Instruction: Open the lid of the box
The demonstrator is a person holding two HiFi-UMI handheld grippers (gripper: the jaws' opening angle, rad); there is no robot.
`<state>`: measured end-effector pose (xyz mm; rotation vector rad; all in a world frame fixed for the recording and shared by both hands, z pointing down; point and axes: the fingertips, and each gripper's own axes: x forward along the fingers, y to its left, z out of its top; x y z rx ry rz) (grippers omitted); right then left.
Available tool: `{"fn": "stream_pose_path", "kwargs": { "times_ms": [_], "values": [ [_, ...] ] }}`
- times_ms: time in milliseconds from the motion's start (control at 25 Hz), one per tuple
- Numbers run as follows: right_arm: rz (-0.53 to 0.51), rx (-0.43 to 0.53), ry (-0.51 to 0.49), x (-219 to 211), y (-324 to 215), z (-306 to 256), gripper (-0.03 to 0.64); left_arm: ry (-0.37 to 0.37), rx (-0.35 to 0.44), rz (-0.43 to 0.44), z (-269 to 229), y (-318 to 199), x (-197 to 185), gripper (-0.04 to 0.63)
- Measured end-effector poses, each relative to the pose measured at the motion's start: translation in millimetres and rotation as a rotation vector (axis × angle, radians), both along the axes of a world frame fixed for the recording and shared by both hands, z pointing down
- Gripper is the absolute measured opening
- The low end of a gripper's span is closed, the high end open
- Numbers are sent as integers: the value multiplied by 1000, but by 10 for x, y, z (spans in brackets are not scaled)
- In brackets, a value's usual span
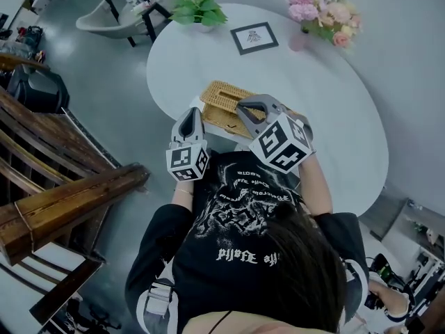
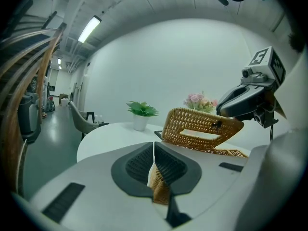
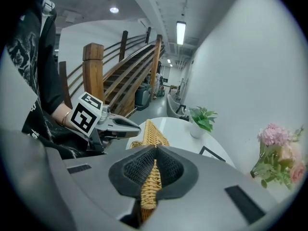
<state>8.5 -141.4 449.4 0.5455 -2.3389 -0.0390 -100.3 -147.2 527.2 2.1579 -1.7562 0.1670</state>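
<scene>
The right tool [image 3: 155, 153] is clamped on the edge of the wicker lid [image 2: 202, 127], holding it tilted up — the left tool [image 2: 154, 153] pinches the box [image 2: 234, 153] rim, probably to steady it on the bench [image 1: 334, 117]

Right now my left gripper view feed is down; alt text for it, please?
The left gripper is shut on the near rim of the woven box. Beyond, the right gripper holds the lid tilted up, on a white table with a potted plant and pink flowers.
</scene>
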Motion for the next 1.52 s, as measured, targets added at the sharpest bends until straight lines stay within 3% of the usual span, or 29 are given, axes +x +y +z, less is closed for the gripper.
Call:
{"fn": "stream_pose_path", "kwargs": {
  "times_ms": [760,1280,1520],
  "values": [
    [62,144,67,219,-486,-323,35,8,-34,19,76,-33,56,25],
    [31,186,152,338,-896,-320,35,32,-55,-13,118,-66,19,25],
    [1,158,160,360,-1053,-277,35,35,-63,-44,139,-49,-57,25]
  ]
}}
